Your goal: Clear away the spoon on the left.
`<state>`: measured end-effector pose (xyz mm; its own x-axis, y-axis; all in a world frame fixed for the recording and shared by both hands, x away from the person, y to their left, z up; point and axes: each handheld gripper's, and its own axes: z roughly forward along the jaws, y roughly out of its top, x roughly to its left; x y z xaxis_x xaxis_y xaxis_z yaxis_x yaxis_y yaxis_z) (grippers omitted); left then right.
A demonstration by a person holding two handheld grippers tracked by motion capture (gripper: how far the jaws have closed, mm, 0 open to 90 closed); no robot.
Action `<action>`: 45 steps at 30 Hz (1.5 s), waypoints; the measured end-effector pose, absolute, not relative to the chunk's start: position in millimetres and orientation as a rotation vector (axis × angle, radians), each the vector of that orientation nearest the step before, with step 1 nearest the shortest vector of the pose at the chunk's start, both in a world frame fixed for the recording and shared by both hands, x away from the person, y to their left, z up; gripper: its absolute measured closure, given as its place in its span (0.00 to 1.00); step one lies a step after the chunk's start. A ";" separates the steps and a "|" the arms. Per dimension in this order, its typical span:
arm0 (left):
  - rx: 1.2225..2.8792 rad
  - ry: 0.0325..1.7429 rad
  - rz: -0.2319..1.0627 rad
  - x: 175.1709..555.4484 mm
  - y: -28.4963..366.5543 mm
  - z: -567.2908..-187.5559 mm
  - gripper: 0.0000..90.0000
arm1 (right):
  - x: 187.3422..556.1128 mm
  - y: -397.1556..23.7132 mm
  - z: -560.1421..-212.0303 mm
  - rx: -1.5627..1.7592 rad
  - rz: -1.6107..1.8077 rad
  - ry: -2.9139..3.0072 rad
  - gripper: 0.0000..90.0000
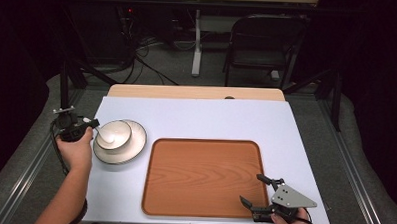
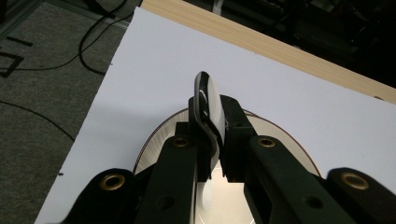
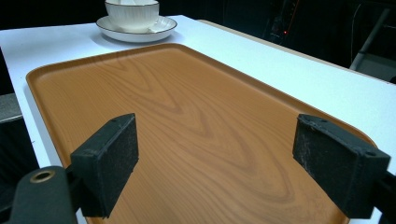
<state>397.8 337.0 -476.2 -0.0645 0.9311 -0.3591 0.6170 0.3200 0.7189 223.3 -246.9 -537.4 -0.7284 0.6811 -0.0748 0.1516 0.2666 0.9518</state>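
A white bowl (image 1: 113, 134) with a dark rim stands on a white plate (image 1: 138, 140) at the left of the white table top. My left gripper (image 1: 95, 124) reaches in from the left and is shut on the bowl's near rim; in the left gripper view the bowl's wall (image 2: 210, 100) stands pinched between the two jaws, with the plate (image 2: 161, 135) below. My right gripper (image 1: 252, 188) hovers open over the near right corner of the wooden tray (image 1: 199, 177). In the right gripper view its pads (image 3: 109, 158) stand wide apart above the bare tray (image 3: 187, 107), with bowl (image 3: 132, 14) and plate (image 3: 159, 25) far off.
The table's wooden far edge (image 1: 197, 92) shows beyond the white cover. A folding chair (image 1: 264, 44) and cables lie on the floor behind. Metal rails run along both sides of the table.
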 end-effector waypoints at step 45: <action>1.854 1.700 0.379 392.1 304.0 -406.6 0.94 | 223.7 -246.1 -537.8 0.751 1.467 2.069 0.16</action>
<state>392.1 304.0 -406.6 0.1437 0.9735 -0.1782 0.8057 -0.0106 0.5922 223.7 -246.1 -537.8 -0.7275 0.6818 -0.0766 0.1533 0.2704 0.9505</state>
